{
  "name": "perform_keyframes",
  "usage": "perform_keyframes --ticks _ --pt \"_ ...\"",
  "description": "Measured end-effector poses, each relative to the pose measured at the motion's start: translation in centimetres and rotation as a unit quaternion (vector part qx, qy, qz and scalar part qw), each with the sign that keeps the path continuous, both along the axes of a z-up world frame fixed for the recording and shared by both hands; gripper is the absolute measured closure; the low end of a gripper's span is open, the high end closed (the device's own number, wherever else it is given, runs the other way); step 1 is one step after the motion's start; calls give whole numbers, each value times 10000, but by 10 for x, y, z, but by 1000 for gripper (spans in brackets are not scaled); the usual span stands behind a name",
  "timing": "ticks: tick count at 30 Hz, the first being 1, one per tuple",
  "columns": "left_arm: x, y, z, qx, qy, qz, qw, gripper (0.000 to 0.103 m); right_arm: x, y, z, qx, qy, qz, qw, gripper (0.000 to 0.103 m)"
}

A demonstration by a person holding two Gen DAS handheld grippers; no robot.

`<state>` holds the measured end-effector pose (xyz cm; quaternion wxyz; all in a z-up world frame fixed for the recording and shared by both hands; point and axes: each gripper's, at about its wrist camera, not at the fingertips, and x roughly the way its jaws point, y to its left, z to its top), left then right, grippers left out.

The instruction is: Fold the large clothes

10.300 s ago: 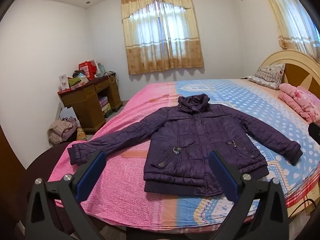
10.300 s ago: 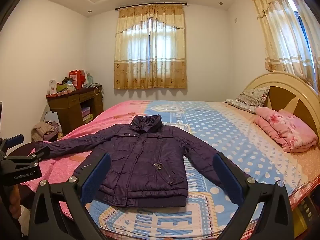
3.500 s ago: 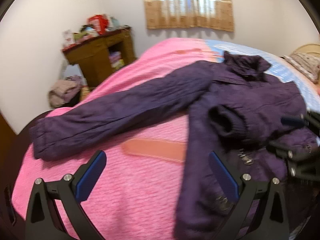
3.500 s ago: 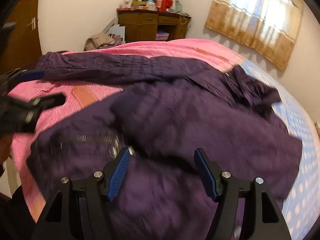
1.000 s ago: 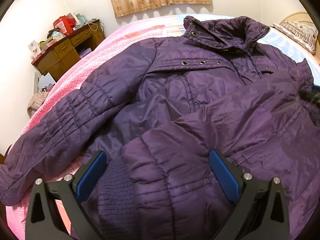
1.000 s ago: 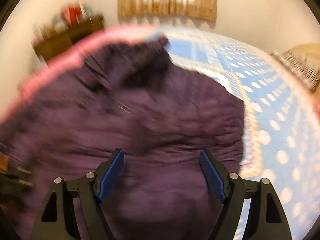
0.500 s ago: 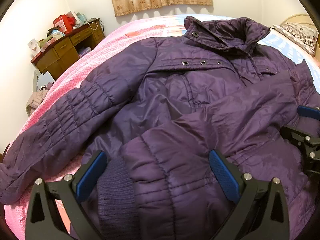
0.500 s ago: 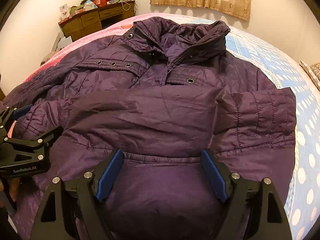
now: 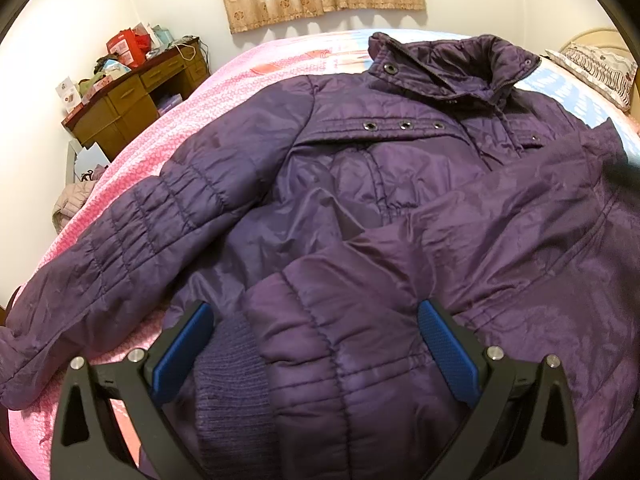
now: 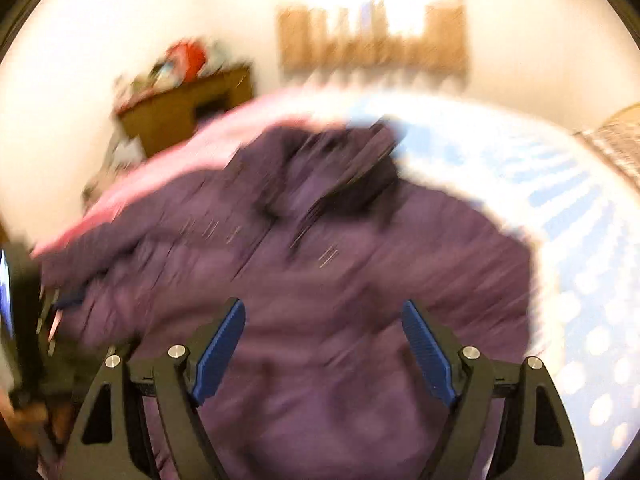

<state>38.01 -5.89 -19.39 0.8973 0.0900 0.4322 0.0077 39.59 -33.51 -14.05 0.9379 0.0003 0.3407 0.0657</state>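
Since the shot about ten seconds back, when the jacket lay flat with both sleeves spread out, one sleeve has been folded across the chest and both my tools have come in close over it.

So my left hand-held gripper (image 9: 314, 354) hangs with its jaws wide apart, and the cuff (image 9: 232, 384) of the folded sleeve (image 9: 400, 280) sits right between the blue pads without either pad pressing on it, as far as I can see. Released, not clamped. My right hand-held gripper (image 10: 322, 354) is also spread open with nothing pinched; purple fabric shows between the fingers, but that view is smeared with motion blur, so I can't tell if it's touching.

Going outward: the purple jacket (image 9: 400, 168) lies front-up on the bed (image 9: 248, 76), collar (image 9: 452, 60) pointing away from me toward the curtains, hem toward me. The folded sleeve runs crosswise, from the far shoulder on my right to the cuff at my left tool.

What matters next, I reckon, is the other sleeve (image 9: 120, 248). It's stretched out flat, long axis slanting from the shoulder down toward the lower left, off to the left of my left tool. So the left hand is clearly the nearer one for it; the right would have to reach across the whole body.
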Motion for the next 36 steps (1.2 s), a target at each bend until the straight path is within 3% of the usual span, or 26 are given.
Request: perform_keyframes --ticks 2,5,7,14,30,33,36 --pt "0 0 0 4 1 0 10000 0 18 -20 -1 -306 -3 -545 9980 22" --pt "0 0 0 11 4 0 10000 0 48 -47 -28 -416 515 -990 9929 22" --pt "0 0 0 19 -2 -7 10000 0 59 -57 -48 -180 901 -964 9911 20" --pt "-1 -1 0 63 -20 -8 10000 0 64 -44 -58 -457 962 -856 9906 7" --pt "-1 -2 0 75 -19 -13 10000 0 74 -35 -64 -716 1070 -862 9879 3" --pt "-1 6 7 -127 93 -37 9999 0 60 -41 -41 -386 1266 -910 9870 3" --pt "-24 31 38 -408 -145 64 9990 2 18 -42 -1 473 750 -805 9928 3"
